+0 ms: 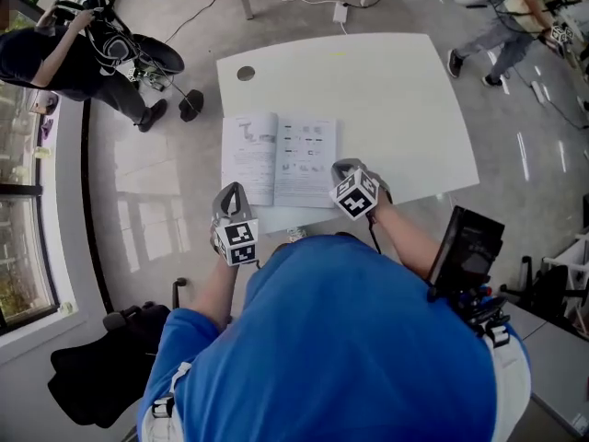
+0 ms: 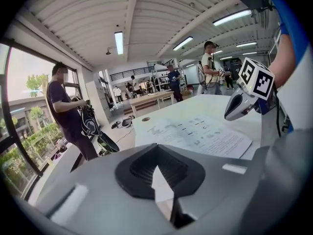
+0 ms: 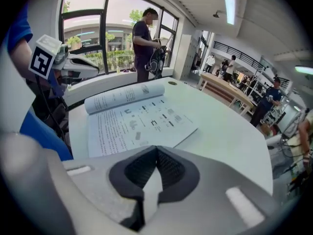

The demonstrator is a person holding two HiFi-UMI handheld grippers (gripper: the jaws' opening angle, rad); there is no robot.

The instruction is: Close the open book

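Nearest the head camera we see the blue shirt [image 1: 350, 339] of the person holding both tools. Just beyond it lies the near edge of the white counter [image 1: 405, 109].

The open book [image 1: 279, 159] lies flat at that near edge, toward the counter's left side. Its spine runs straight away from the person, from the near edge toward the far one. The long axis of the open spread therefore lies across the counter, left to right. Both printed pages face up, and the left-hand pages bulge upward in a curl beside the spine. The right page lies flatter.

The left tool [image 1: 232, 191] is held in the air off the counter's near edge, just beside the book's near left corner. Its jaws are closed together with nothing between them.

The right tool [image 1: 346, 167] is over the book's near right corner, pointing down at the right page. Its jaws are also pressed together and hold nothing. We cannot tell whether its tip touches the paper.

A round hole [image 1: 245, 74] sits in the counter beyond the book, near the far left corner.
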